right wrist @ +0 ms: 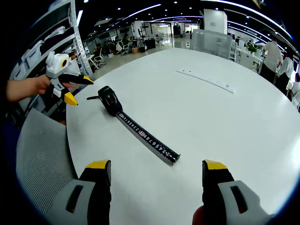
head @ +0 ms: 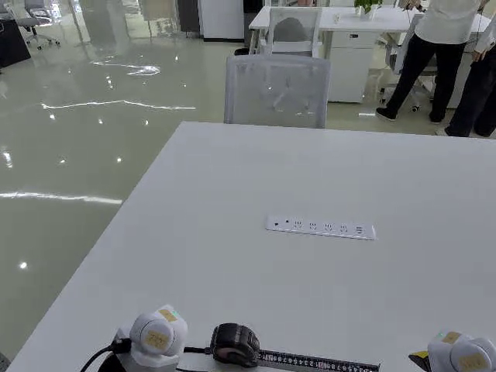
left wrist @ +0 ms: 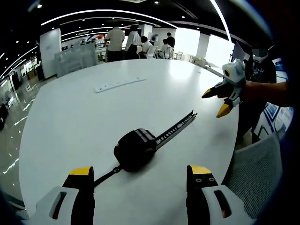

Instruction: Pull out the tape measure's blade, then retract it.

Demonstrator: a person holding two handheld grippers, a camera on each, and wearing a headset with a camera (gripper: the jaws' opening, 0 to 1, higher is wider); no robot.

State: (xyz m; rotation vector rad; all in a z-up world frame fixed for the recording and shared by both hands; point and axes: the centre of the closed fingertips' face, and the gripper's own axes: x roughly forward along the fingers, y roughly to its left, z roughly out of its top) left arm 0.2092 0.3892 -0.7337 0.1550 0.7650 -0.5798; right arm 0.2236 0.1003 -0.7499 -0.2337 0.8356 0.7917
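Two hand-held grippers hover over the white table (head: 232, 271). The left hand-held gripper (left wrist: 140, 171) has its jaws wide apart and empty. One black tape measure (left wrist: 135, 149) lies on the table just ahead of it, its blade (right wrist: 145, 136) partly out toward the right hand-held gripper (right wrist: 156, 165), equally wide and empty. One power strip (head: 320, 227) lies beyond.

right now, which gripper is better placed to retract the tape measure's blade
Left, probably. The open left gripper points straight at the black rounded tape measure case, which lies just ahead of its jaws. The open right gripper faces the tip of the extended black blade, farther from the case.
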